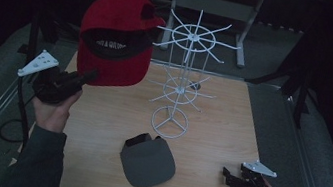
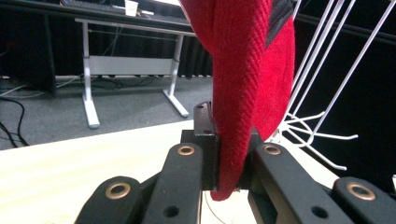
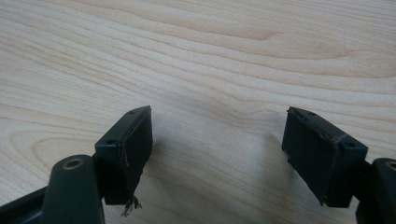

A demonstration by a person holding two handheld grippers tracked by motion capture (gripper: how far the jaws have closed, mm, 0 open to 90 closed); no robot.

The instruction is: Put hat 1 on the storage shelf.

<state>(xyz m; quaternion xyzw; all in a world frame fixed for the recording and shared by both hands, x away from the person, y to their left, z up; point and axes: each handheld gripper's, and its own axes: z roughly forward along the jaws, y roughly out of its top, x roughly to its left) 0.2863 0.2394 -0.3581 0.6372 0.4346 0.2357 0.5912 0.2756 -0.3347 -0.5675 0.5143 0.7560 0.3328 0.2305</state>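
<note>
A red cap (image 1: 115,35) with a black inner band hangs in the air at the left, just beside the top ring of a white wire rack (image 1: 184,71). My left gripper (image 1: 87,77) is shut on the cap's lower edge. In the left gripper view the red fabric (image 2: 243,93) is pinched between the two black jaws, and the rack's wires (image 2: 322,84) rise to its right. A grey visor cap (image 1: 148,160) lies flat on the wooden table (image 1: 98,128) near the front. My right gripper (image 1: 228,176) rests low at the front right, open and holding nothing, above bare wood (image 3: 219,70).
The rack has two tiers of hook arms and a round base (image 1: 169,122) in the middle of the table. A metal rail (image 1: 314,167) runs along the table's right side. Behind the table stands a grey desk frame (image 1: 214,5) on the floor.
</note>
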